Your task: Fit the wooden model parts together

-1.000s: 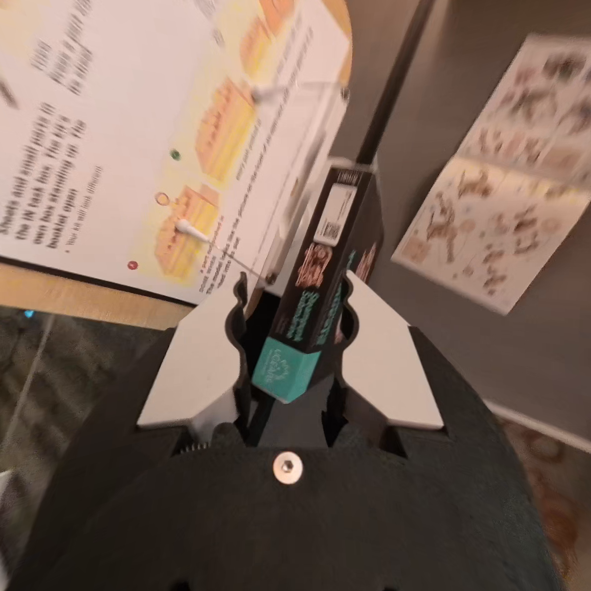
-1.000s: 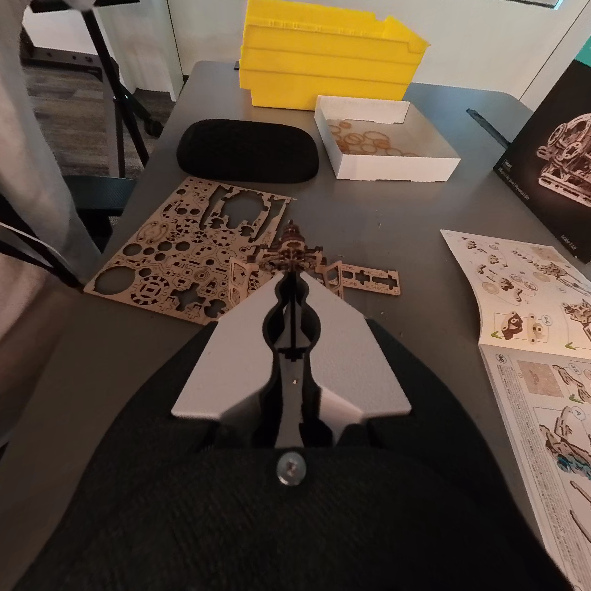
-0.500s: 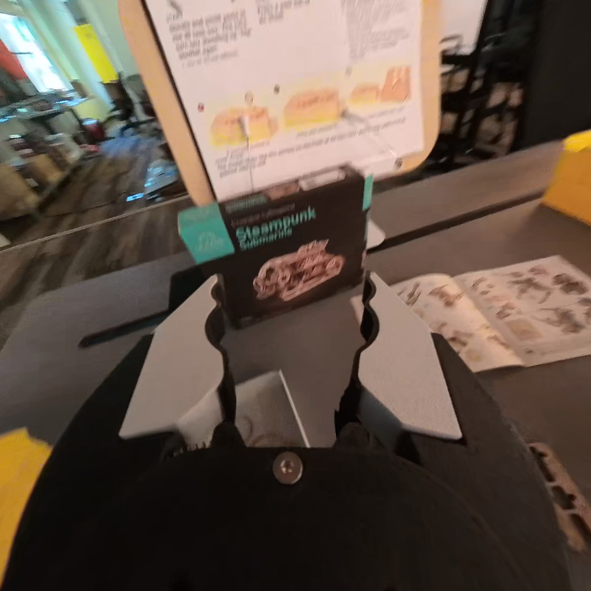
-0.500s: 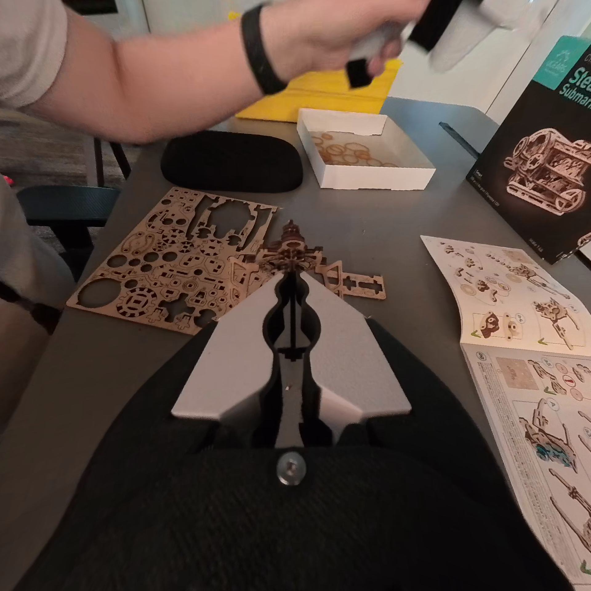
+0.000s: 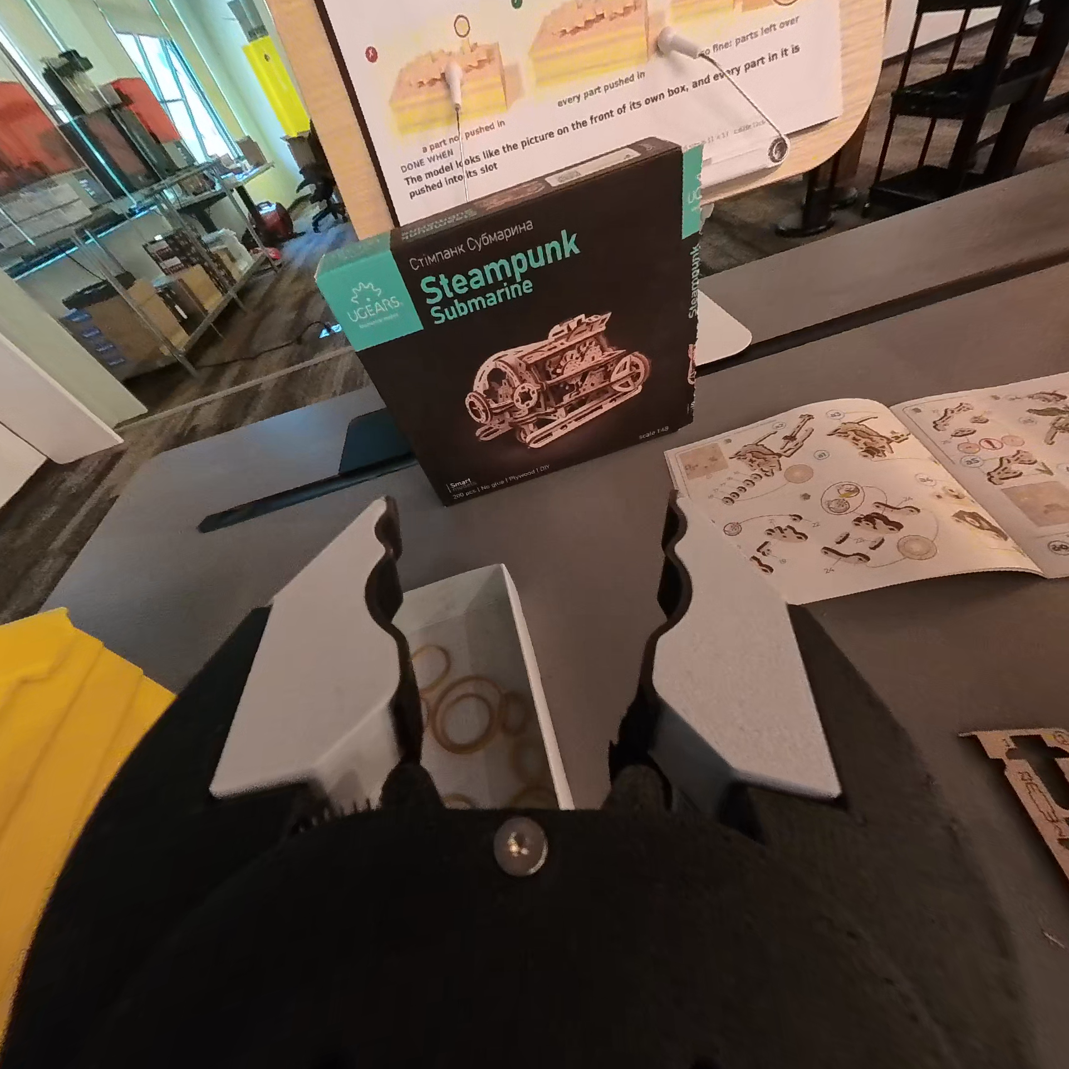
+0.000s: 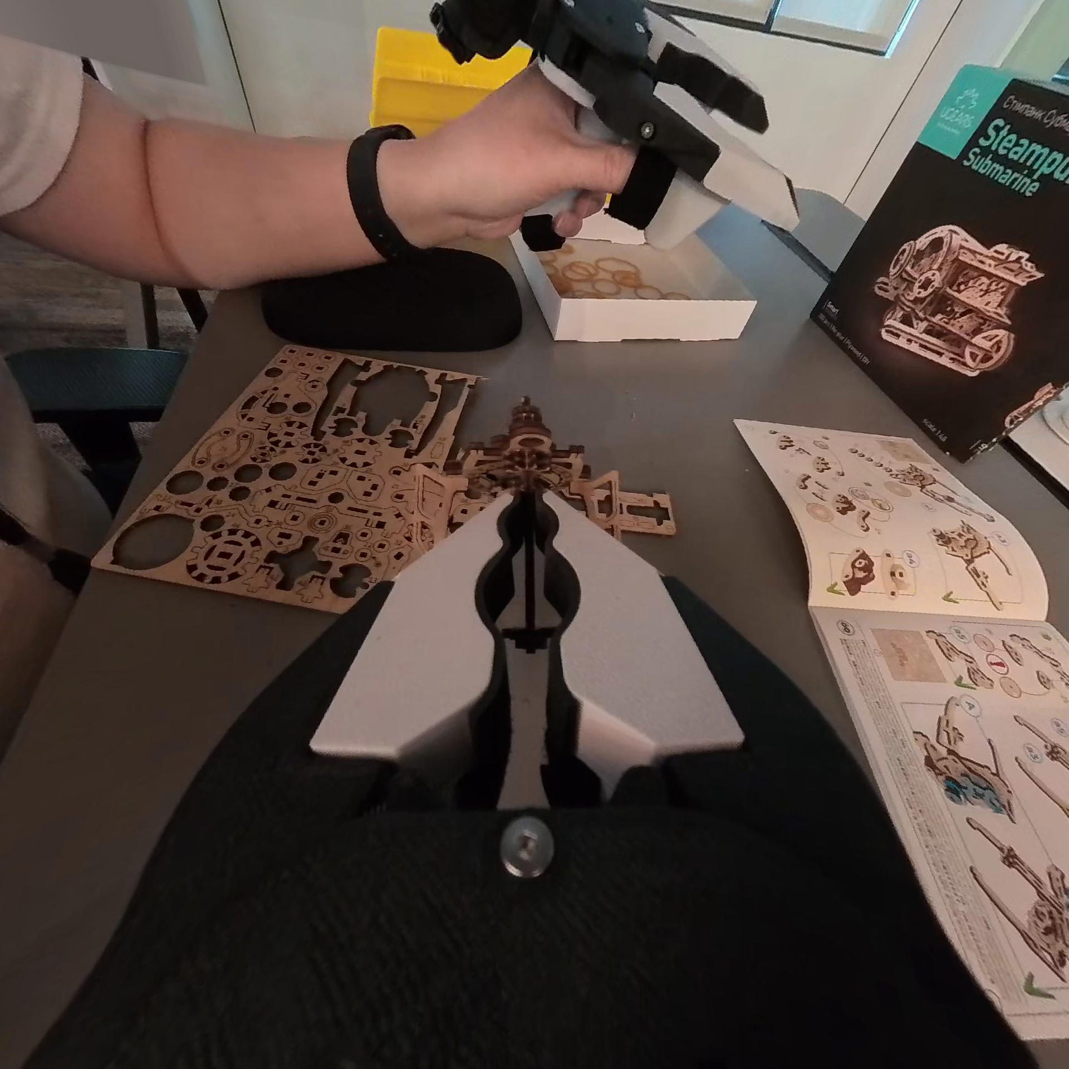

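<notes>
My right gripper (image 6: 529, 496) is shut on a small wooden gear assembly (image 6: 527, 457) and holds it over the grey table. A punched-out wooden parts sheet (image 6: 277, 497) lies to its left. A smaller wooden fret (image 6: 636, 512) lies just behind the assembly. My left gripper (image 5: 530, 518) is open and empty. It hovers over a white box (image 5: 463, 601) of rubber bands (image 5: 463, 717). In the right wrist view a hand holds the left gripper (image 6: 775, 191) above that white box (image 6: 648, 318) at the far side.
The black model box (image 5: 532, 358) stands upright at the table's far side, before a poster board (image 5: 578, 87). An open instruction booklet (image 6: 902, 538) lies at the right. A black pad (image 6: 393, 312) and yellow bins (image 6: 416, 98) sit at the far left. The left gripper is farther from the smaller wooden fret (image 6: 636, 512), some 15 cm, than the right, some 11 cm.
The left gripper swung from facing the poster to level over the white box, with its jaws wider apart. It and the arm came into the right wrist view. The right gripper kept its hold.
</notes>
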The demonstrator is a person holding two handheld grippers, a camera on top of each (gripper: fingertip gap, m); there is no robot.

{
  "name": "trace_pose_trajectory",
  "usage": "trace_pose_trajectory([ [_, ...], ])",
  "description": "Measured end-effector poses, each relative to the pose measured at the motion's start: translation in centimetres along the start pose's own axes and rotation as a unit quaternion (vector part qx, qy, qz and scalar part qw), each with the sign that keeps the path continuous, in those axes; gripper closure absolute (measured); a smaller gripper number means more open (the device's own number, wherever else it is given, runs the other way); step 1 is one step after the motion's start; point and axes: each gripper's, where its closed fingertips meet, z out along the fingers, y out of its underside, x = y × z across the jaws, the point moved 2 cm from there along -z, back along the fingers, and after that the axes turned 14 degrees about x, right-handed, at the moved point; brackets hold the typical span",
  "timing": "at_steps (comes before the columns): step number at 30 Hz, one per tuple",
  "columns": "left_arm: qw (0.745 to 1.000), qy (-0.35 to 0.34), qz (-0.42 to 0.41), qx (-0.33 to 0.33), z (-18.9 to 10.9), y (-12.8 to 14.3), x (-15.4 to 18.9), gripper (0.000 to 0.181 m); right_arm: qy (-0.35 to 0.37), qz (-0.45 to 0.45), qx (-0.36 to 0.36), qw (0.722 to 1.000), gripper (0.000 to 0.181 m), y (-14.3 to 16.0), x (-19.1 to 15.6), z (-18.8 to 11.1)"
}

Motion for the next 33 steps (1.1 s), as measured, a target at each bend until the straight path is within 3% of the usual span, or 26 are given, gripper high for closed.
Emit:
trace_pose_trajectory([
  [24, 0.999, 0.028, -0.026, -0.004, 0.1, 0.3, 1.0, 0.093, 0.011, 0.000, 0.008, 1.000, 0.181, -0.2, 0.5, -0.2],
  [28, 0.992, 0.105, -0.060, 0.026, -0.4, -1.0, 3.1, 0.098, 0.017, 0.001, 0.010, 1.000, 0.181, -0.2, 0.7, -0.4],
  [33, 0.946, 0.321, -0.036, 0.042, -3.3, -1.8, 9.7, 0.125, 0.019, -0.006, 0.020, 1.000, 0.181, -0.8, 0.8, -0.6],
])
